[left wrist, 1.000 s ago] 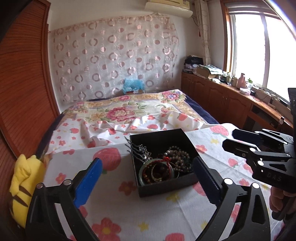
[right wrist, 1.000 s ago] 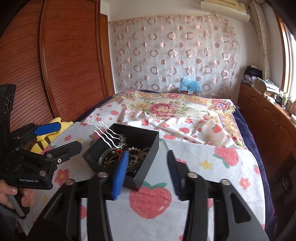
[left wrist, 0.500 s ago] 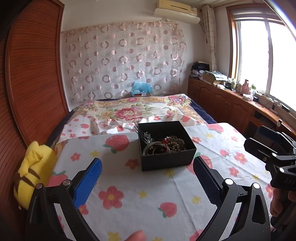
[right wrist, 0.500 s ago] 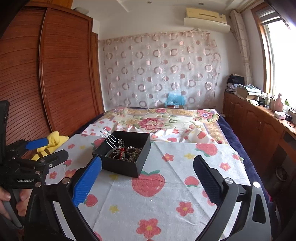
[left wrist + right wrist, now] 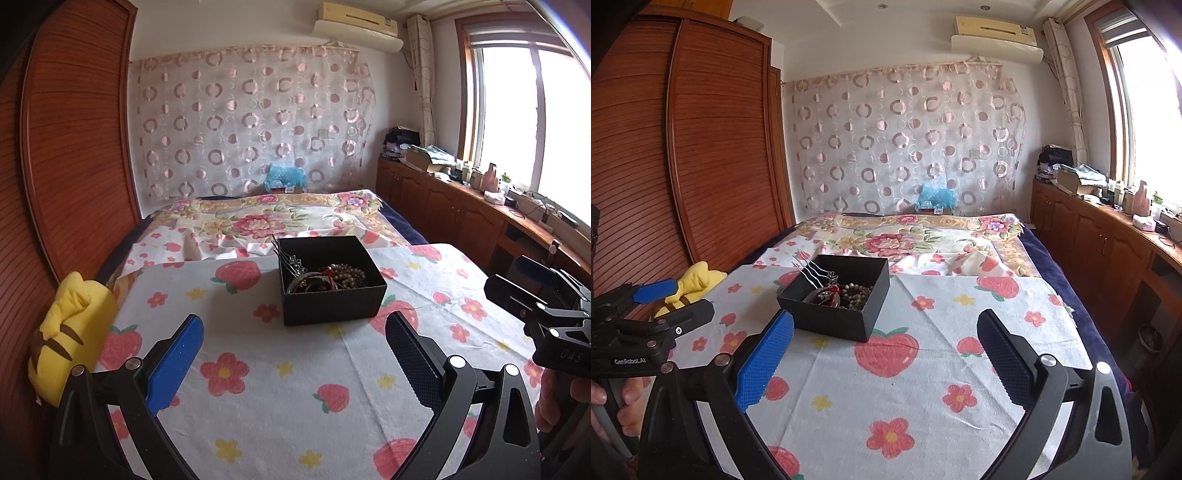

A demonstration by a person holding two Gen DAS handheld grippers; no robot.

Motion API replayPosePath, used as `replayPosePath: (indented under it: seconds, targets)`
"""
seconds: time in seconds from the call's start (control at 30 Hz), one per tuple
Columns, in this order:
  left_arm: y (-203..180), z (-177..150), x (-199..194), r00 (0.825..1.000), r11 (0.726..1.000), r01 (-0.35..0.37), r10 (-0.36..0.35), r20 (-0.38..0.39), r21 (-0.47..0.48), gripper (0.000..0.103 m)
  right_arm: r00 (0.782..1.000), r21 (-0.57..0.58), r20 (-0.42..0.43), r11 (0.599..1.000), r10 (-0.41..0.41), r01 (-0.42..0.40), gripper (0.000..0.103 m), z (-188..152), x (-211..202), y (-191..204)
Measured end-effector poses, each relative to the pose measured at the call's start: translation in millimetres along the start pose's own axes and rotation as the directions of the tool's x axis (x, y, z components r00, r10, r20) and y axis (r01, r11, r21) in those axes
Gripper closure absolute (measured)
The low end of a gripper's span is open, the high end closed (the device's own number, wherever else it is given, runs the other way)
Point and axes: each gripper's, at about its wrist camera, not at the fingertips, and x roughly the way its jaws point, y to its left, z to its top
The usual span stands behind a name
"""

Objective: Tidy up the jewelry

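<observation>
A black open box point(image 5: 332, 306) stands on the strawberry-print cloth point(image 5: 280, 398); it also shows in the right wrist view point(image 5: 834, 317). Inside lie a brown bead bracelet point(image 5: 349, 275), a dark bangle with a red charm point(image 5: 314, 284) and silver hairpins point(image 5: 288, 258) that stick up over the back left rim. My left gripper point(image 5: 293, 356) is open and empty, well short of the box. My right gripper point(image 5: 884, 354) is open and empty, also short of the box, and it shows at the right edge of the left wrist view point(image 5: 546, 314).
A yellow plush toy point(image 5: 70, 332) lies at the cloth's left edge beside the wooden wardrobe point(image 5: 683, 155). A floral bedspread point(image 5: 266, 221) lies behind the box. Wooden cabinets point(image 5: 1108, 251) with clutter run under the window on the right.
Both grippers have pulled back and up from the box, which now looks smaller and farther. The right gripper's jaws have opened wide. The jewelry stays in the box.
</observation>
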Motion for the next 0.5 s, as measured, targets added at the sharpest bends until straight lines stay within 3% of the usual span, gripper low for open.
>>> replayPosePath:
  seconds: [0.5]
  targets:
    - [-6.1,-4.6,1.0,1.0,1.0,0.008,-0.008,-0.007,0.0,0.008,1.0,0.007,0.002,1.0,0.005,-0.005,0.003,-7.4,-6.4,3.0]
